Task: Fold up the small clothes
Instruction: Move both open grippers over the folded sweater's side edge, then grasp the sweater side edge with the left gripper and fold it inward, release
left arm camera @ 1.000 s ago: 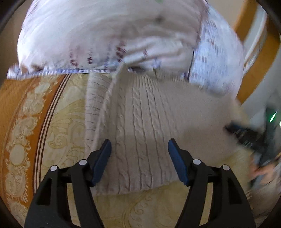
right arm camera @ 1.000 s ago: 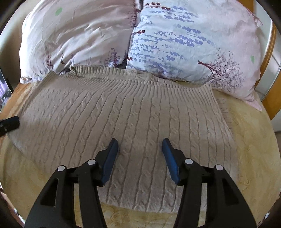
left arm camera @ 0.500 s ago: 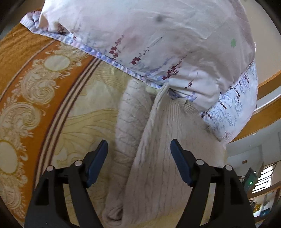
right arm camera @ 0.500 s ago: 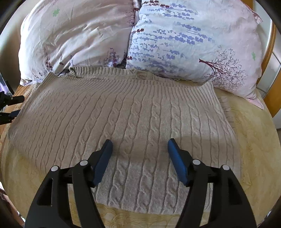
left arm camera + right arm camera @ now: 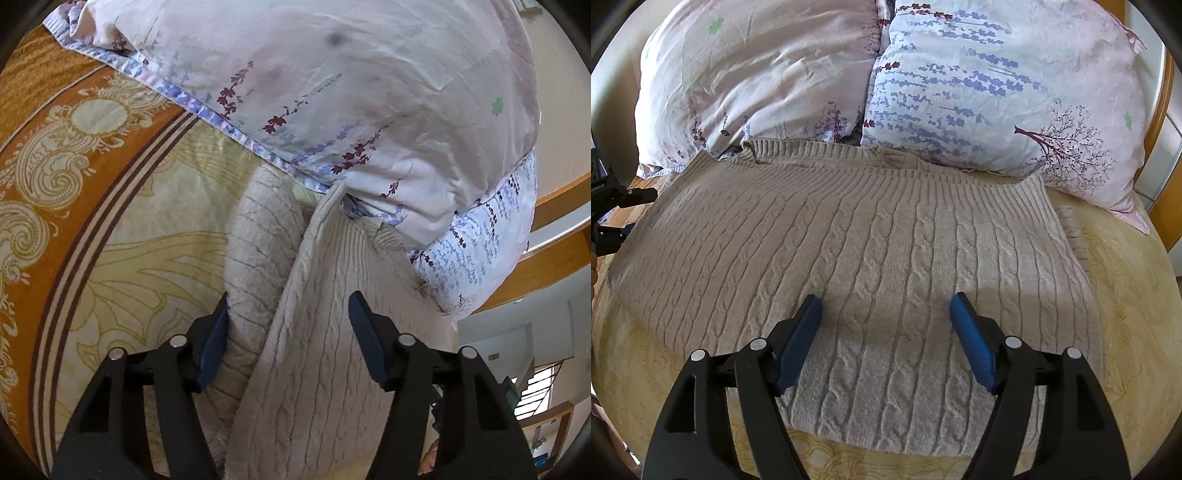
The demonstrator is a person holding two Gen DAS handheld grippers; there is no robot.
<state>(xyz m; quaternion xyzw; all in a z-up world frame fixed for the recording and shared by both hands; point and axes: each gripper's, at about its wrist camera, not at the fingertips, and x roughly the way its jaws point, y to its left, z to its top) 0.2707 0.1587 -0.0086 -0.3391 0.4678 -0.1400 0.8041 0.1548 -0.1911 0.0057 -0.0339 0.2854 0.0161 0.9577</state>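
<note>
A beige cable-knit sweater lies flat on the bed, its neck towards the pillows. My right gripper is open and empty, hovering over the sweater's lower middle. My left gripper is open at the sweater's left side, with the folded-under sleeve and the side edge between its fingers. The left gripper also shows at the left edge of the right wrist view.
Two floral pillows lean against the headboard just behind the sweater. The bedspread is yellow with an orange patterned border. A wooden bed frame runs along the right.
My left gripper has swung from over the sweater's body round to its left side edge and moved in closer. My right gripper opened a little wider and barely moved.
</note>
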